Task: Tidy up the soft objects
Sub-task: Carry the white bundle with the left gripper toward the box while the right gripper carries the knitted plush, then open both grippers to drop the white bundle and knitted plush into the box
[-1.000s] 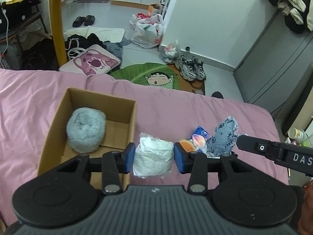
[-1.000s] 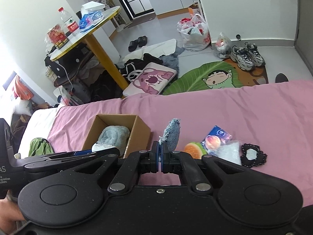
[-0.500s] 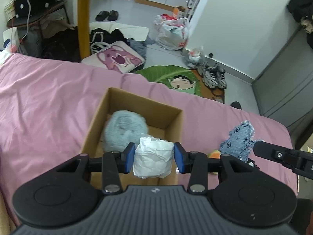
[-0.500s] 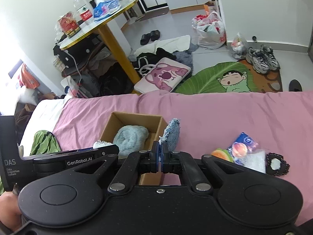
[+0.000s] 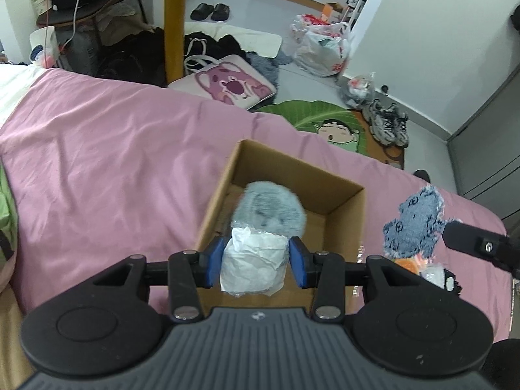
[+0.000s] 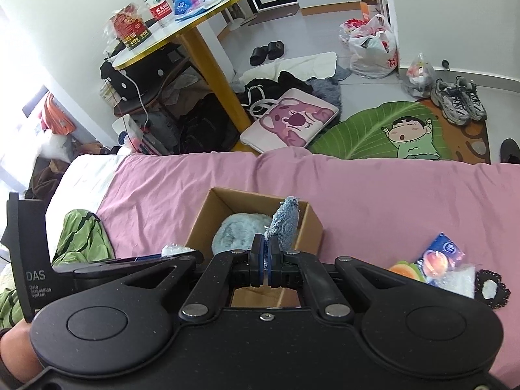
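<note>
We hold the white bundle (image 5: 253,268) clenched in the left tongs (image 5: 256,261) over the cardboard box (image 5: 341,195) and the denim piece (image 6: 286,222) pinched in the right tongs (image 6: 266,260), so next we must release both inside

The room is bright with soft daylight. In the right wrist view, strong white light glares far to the left of the right gripper (image 6: 267,261). Shadows are faint. Straight things bend near the edges, and the corners go dark. In the left wrist view, the fluffy grey ball (image 5: 268,208) just past the left gripper (image 5: 256,261) looks blurry.
</note>
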### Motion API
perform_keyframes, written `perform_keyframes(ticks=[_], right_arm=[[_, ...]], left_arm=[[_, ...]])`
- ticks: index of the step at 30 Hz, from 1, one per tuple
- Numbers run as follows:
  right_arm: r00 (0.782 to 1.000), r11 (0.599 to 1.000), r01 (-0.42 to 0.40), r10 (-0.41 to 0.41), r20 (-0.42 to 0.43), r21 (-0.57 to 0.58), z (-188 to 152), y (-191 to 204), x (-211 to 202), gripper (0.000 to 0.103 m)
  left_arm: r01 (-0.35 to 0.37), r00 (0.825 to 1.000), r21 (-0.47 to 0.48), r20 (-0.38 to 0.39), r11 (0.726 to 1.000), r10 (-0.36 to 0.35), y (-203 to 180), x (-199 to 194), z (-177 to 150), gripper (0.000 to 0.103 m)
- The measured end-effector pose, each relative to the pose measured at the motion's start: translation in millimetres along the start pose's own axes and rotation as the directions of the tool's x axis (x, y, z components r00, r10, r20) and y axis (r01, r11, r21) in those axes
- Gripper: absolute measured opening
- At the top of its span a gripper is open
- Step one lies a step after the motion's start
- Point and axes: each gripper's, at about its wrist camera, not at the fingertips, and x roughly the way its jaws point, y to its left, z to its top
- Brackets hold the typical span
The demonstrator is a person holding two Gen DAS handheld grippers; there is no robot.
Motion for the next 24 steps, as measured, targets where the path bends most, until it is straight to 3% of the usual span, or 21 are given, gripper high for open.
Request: perform_keyframes(ticks=[8, 11, 12, 14, 19, 24], right_arm=[[1.000, 1.000, -0.015, 0.015, -0.004, -0.013, 12.4, 13.8, 19.3, 0.003], [1.000, 1.000, -0.016, 0.016, 0.009, -0.002, 15.8, 12.6, 24.9, 0.013], [1.000, 1.000, -0.005, 0.005, 0.004, 0.004, 16.7, 10.3, 28.7, 0.030], [1.000, 0.999, 0.031, -0.031, -0.003, 0.023, 15.9, 5.6, 31.3, 0.043], [0.999, 0.998, 0.042, -0.041, -0.010, 0.050, 8.7, -6.2, 22.2, 0.043], [0.997, 0.996, 0.071, -0.070, -0.021, 0.057, -1.7, -17.6, 11.0, 0.051]], left_arm=[[0.001, 1.000, -0.043, 0.008, 0.999, 0.000, 14.2, -6.2, 2.5, 0.046], [-0.005, 1.000, -0.054, 0.010, 0.999, 0.005, 17.2, -9.8, 2.7, 0.049], [-0.004, 1.000, -0.059, 0.007, 0.998, 0.005, 18.0, -10.3, 2.8, 0.050], [-0.003, 1.000, -0.060, 0.002, 0.998, 0.003, 18.1, -11.2, 2.8, 0.053], [-0.016, 1.000, -0.039, 0.001, 0.999, 0.016, 13.4, -13.6, 1.3, 0.065], [-0.015, 0.999, -0.028, -0.028, 0.999, 0.015, 6.1, -13.3, 0.6, 0.078]])
